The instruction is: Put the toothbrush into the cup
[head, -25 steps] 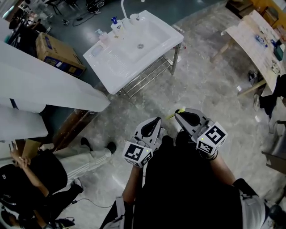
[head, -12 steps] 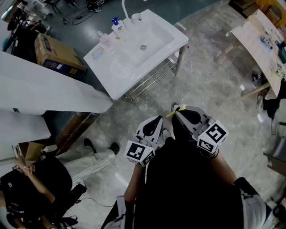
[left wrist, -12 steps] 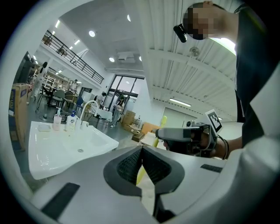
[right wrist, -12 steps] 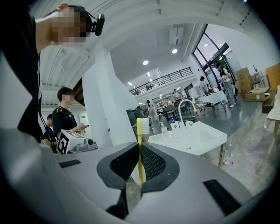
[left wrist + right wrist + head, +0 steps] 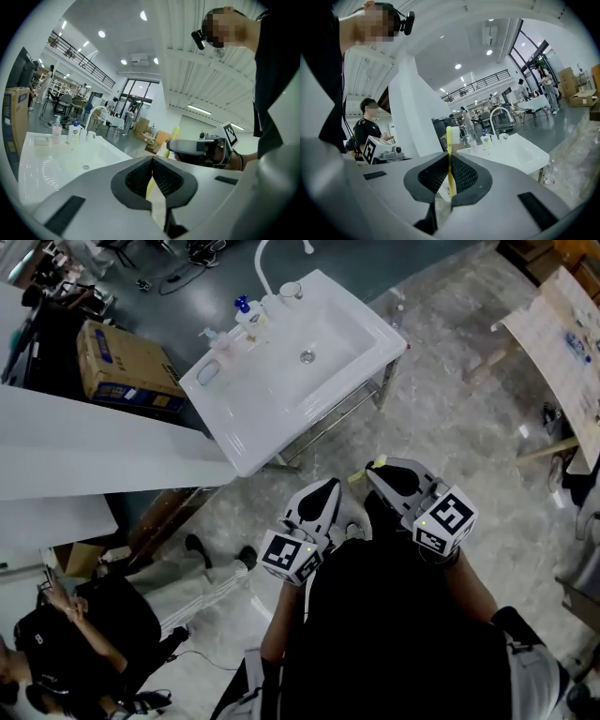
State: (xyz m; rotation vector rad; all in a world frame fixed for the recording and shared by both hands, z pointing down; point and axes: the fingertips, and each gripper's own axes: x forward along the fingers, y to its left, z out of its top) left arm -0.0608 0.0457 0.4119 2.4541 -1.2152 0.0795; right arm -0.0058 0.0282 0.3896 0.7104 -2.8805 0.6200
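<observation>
My right gripper [image 5: 373, 471] is shut on a yellow toothbrush [image 5: 450, 161], which stands upright between its pads with the white bristle head on top; the brush also shows in the head view [image 5: 364, 474]. My left gripper [image 5: 330, 487] sits just to its left, with its jaws closed together and nothing clearly held. Both hover over the floor, short of the white sink [image 5: 246, 448]. A small white cup [image 5: 291, 289] stands on the sink's back rim beside the faucet [image 5: 265, 263], and it shows small in the left gripper view [image 5: 91, 135] and the right gripper view [image 5: 502, 137].
Soap bottles [image 5: 246, 310] stand left of the cup. A metal rack [image 5: 328, 407] sits under the sink. A cardboard box [image 5: 122, 362] and a white partition [image 5: 94, 446] lie to the left, a seated person [image 5: 94, 634] at lower left, a wooden table [image 5: 562, 343] at right.
The sink has slid lower and nearer in the head view as both grippers advanced together toward it. The toothbrush stays in the right gripper.
</observation>
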